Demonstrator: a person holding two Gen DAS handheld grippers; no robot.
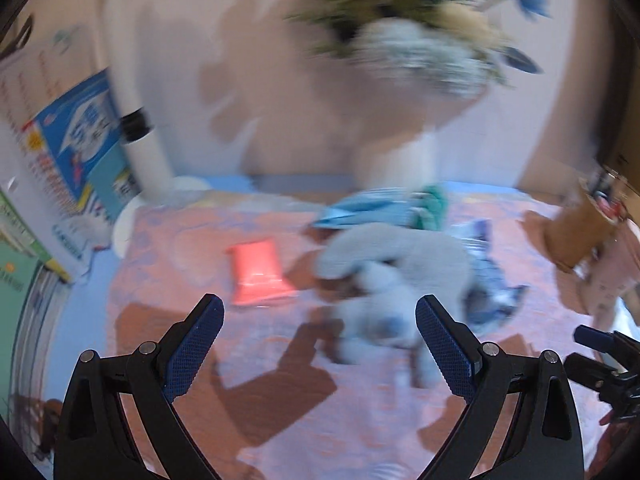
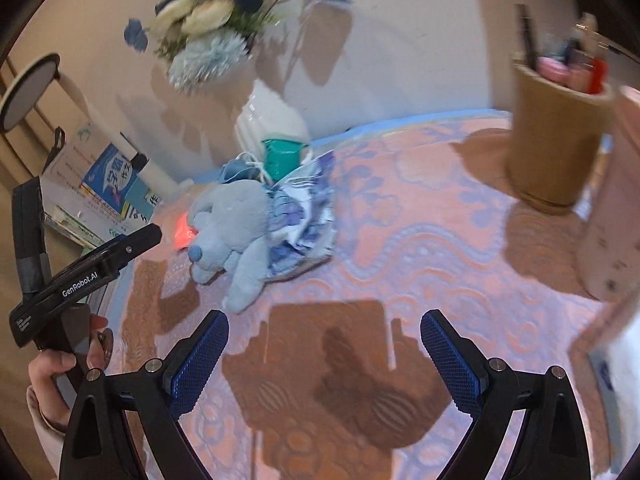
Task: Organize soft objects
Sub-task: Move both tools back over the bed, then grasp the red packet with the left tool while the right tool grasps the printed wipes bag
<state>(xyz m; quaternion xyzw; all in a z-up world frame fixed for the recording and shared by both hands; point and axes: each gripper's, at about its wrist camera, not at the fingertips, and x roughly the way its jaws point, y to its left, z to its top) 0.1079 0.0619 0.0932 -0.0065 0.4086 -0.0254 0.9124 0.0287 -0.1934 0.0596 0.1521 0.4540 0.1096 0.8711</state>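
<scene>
Both the left gripper and right gripper gape empty; the plush toy, beside the vase, looks light and squashy, best pinched mid-body.

The right gripper hangs over the patterned tabletop with its blue fingers spread wide and nothing between them. Ahead lies a grey plush toy, touching a blue-and-white crumpled cloth. The left gripper shows at the left edge, and a brown pen cup stands at right.
</scene>
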